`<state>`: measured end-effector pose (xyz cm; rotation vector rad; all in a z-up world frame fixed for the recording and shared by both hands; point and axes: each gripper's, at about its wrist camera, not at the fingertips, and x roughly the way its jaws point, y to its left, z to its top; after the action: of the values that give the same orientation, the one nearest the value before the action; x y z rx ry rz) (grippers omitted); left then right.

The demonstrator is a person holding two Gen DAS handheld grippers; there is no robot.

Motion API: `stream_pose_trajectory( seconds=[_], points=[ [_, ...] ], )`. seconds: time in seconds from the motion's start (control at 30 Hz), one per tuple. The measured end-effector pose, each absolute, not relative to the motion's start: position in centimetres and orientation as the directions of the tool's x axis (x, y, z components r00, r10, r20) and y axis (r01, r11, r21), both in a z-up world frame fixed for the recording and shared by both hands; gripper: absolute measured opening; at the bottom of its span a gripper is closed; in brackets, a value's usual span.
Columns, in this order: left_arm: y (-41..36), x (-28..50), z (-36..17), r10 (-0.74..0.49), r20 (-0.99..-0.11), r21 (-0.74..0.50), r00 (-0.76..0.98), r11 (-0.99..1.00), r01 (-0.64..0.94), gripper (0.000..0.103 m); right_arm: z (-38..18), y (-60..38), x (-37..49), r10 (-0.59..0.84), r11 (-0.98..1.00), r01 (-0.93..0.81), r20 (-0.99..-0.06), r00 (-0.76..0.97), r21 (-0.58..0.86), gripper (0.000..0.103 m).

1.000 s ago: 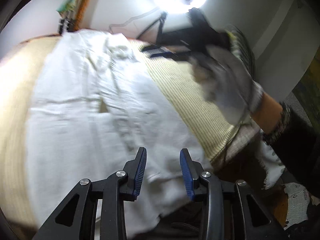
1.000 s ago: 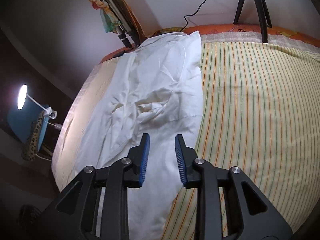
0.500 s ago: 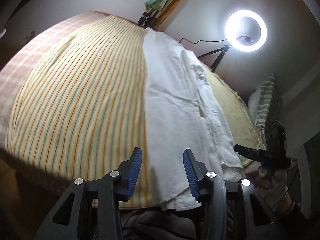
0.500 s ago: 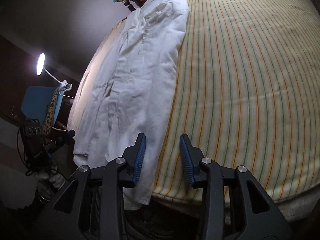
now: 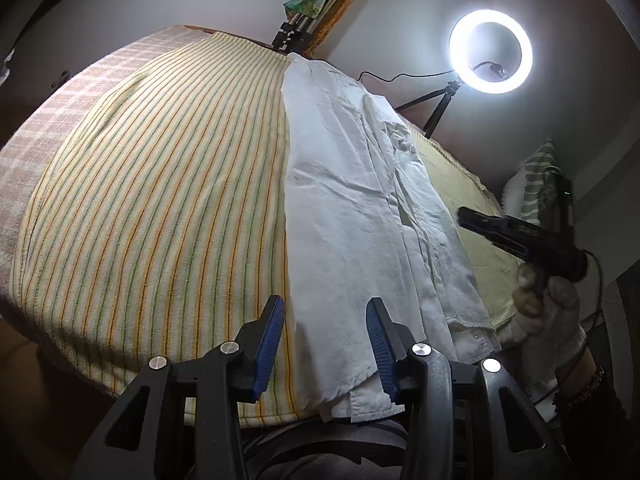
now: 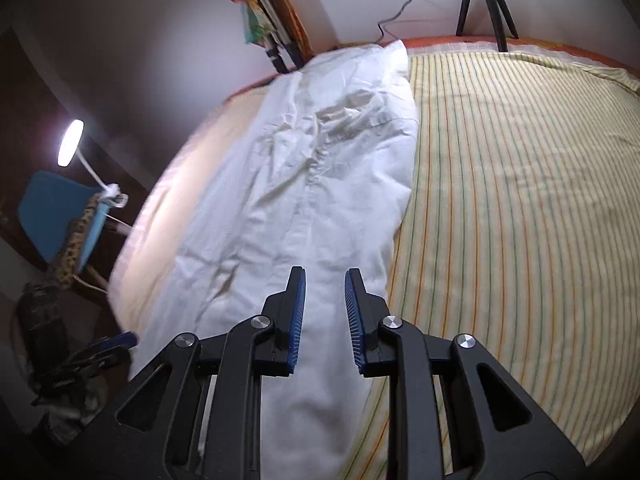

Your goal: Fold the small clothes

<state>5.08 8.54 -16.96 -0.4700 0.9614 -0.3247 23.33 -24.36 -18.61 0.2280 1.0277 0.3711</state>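
- White garment (image 5: 360,216): lies lengthwise on the striped bed (image 5: 160,200), sides folded in to a long strip.
- Remaining (judged): crosswise folds.
- Left tongs (image 5: 326,340): apart, empty.
- Right tongs (image 6: 325,316): closing, gripping nothing yet.

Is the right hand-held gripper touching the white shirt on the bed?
Cannot tell. In the right wrist view the closing right hand-held gripper overlaps the white shirt; no cloth shows between its jaws, but neither contact nor a gap beneath the fingers is plain.
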Motion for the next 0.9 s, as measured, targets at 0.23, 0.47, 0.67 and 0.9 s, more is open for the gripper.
stream_pose_trajectory(
  seconds=[0.23,0.47,0.67,0.9],
  points=[
    [8.6,5.5,-17.7,-0.47,-0.715,-0.518,0.518,0.853,0.059,0.043,-21.2,-26.8,21.4,0.396,0.916,-0.115,-0.826,0.402,0.384,0.021],
    [9.1,5.7,-19.1,-0.514,-0.703,-0.567,0.491,0.822,0.049,0.044,-21.2,-31.0,16.1,0.533,0.826,-0.033,-0.76,0.371,0.563,0.038],
    [9.5,5.5,-19.4,-0.585,-0.673,-0.641,0.453,0.766,0.038,0.043,-23.0,-31.7,13.4,0.671,0.71,-0.022,-0.666,0.325,0.704,0.038],
    [9.9,5.2,-19.5,-0.684,-0.616,-0.741,0.39,0.671,0.006,0.033,-24.7,-29.7,11.9,0.783,0.599,-0.045,-0.573,0.241,0.8,0.038]
  ],
)
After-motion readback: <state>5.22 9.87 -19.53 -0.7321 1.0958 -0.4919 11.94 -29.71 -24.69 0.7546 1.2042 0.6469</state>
